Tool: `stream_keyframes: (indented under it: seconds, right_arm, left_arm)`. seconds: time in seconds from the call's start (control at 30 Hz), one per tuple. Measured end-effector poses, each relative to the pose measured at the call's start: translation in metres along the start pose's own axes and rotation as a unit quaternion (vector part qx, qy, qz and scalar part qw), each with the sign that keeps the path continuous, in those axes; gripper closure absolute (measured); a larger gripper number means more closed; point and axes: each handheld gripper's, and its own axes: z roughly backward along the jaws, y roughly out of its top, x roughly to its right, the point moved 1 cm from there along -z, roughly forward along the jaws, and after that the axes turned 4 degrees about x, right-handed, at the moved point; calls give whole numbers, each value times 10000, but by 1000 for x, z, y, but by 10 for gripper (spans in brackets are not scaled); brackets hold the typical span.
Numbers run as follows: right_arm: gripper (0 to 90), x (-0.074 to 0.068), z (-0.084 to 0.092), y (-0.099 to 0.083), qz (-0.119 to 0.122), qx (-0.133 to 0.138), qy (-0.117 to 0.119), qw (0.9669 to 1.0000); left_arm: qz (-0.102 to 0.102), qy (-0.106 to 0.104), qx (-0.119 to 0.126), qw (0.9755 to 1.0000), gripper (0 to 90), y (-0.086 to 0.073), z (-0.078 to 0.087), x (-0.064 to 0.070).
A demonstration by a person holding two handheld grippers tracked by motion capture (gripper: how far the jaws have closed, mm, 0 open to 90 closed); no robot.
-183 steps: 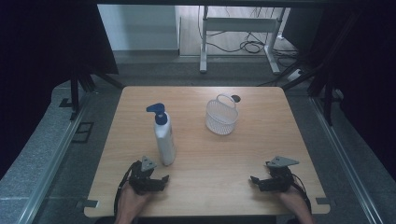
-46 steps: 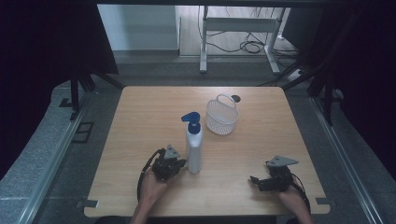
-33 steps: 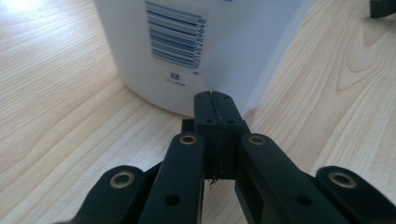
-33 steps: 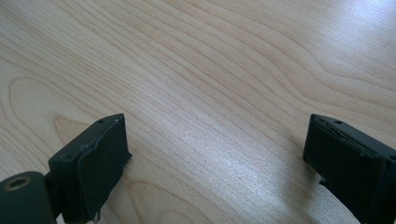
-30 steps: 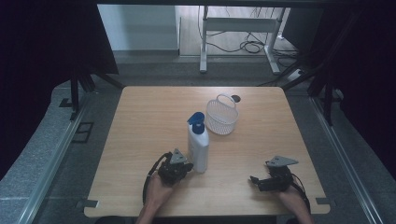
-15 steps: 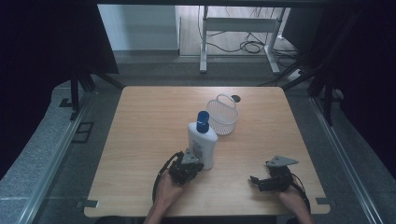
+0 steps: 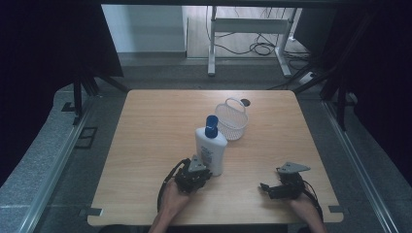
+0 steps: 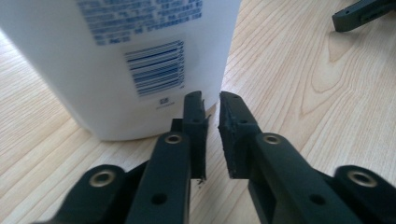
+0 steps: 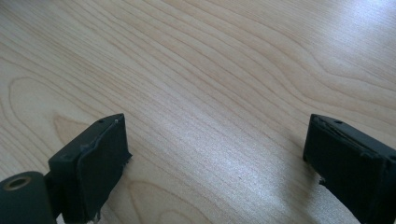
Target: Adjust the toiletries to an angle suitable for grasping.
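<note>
Bottle: white lotion bottle (image 7: 211, 150) with a blue pump cap (image 7: 211, 125), upright on the desk, about mid-width and somewhat nearer the front edge than the back. In the left gripper view its barcode label (image 8: 154, 67) faces the camera and its base sits flat on the wood.
Basket: small white wire basket (image 7: 231, 119) with a handle, just behind and to the right of the bottle, towards the back edge; whether the two touch cannot be told.
Left gripper: left gripper (image 7: 193, 173) sits low on the desk at the bottle's near side. In the left gripper view (image 8: 211, 103) its jaws stand almost together with a narrow slit between, clamped on nothing, tips at the bottle's lower wall beside its right edge; contact looks likely but cannot be confirmed.
Right gripper: right gripper (image 7: 277, 186) rests near the front right corner of the desk, well apart from bottle and basket. In the right gripper view (image 9: 215, 154) its jaws stand wide apart over bare wood, holding nothing.
Desk: light wooden desk (image 7: 150, 121).
Work in hand: judged to be shifting the bottle across the desk by pushing with near-closed jaws, probably towards the basket.
Progress: bottle stands close to the basket but outside it; not gripped or lifted.
Outstanding: any grasp, lift or placing into the basket is not yet done.
Risk: a low push on a tall bottle may tip it.
</note>
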Motion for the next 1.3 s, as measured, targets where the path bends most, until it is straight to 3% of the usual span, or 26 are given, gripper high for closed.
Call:
stream_keyframes:
  seconds: [0.5, 1.0, 1.3]
  right_arm:
    - [63, 0, 0, 0, 0, 0, 0, 10000]
    - [63, 0, 0, 0, -2, 0, 0, 10000]
    - [63, 0, 0, 0, -4, 1, -19, 10000]
  left_arm:
    - [66, 360, 7, 9993, 568, -9, 30, -7]
    - [231, 714, -12, 9972, 279, -33, 53, -15]
    - [362, 910, -88, 9952, 134, -49, 54, -18]
